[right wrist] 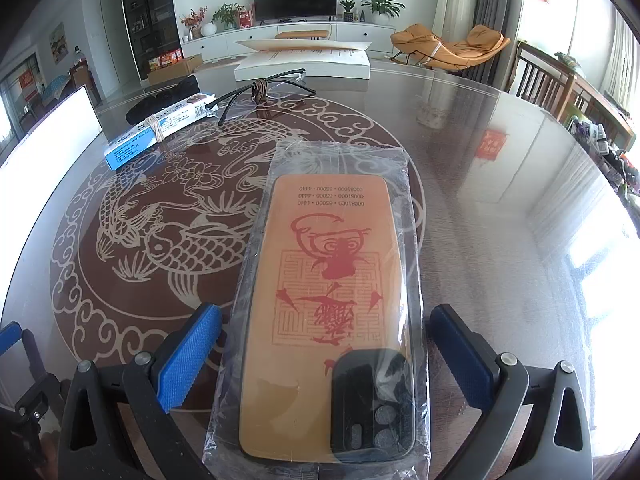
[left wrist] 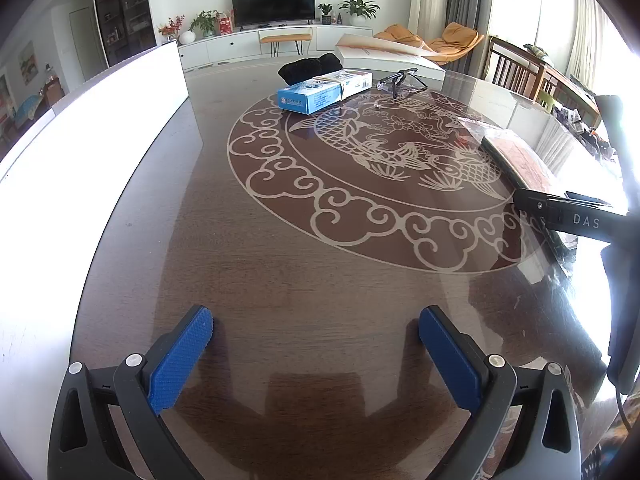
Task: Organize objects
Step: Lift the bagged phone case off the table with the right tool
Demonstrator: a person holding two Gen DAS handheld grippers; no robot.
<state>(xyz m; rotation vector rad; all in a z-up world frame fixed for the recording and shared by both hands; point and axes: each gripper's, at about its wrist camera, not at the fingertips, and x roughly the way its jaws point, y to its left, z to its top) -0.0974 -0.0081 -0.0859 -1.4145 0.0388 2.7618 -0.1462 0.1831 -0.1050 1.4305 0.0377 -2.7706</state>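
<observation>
An orange phone case with a red print, sealed in a clear plastic bag [right wrist: 328, 300], lies flat on the round glass-topped table [right wrist: 500, 208]. My right gripper [right wrist: 326, 340] is open, its blue pads on either side of the bag without touching it. The case also shows in the left wrist view [left wrist: 520, 160] at the right. My left gripper [left wrist: 316, 344] is open and empty over bare table. A blue and white box bound with a rubber band [left wrist: 324, 90] [right wrist: 160, 132], a black cloth bundle [left wrist: 310, 67] [right wrist: 164, 98] and glasses [left wrist: 400, 82] [right wrist: 260, 88] lie across the table.
A white box with a book on it [right wrist: 302, 62] [left wrist: 390, 56] lies at the far edge. A bright white panel [left wrist: 92, 128] stands along the left. The right gripper's black body [left wrist: 572, 216] juts in from the right. Wooden chairs [right wrist: 540, 76] stand beyond the table.
</observation>
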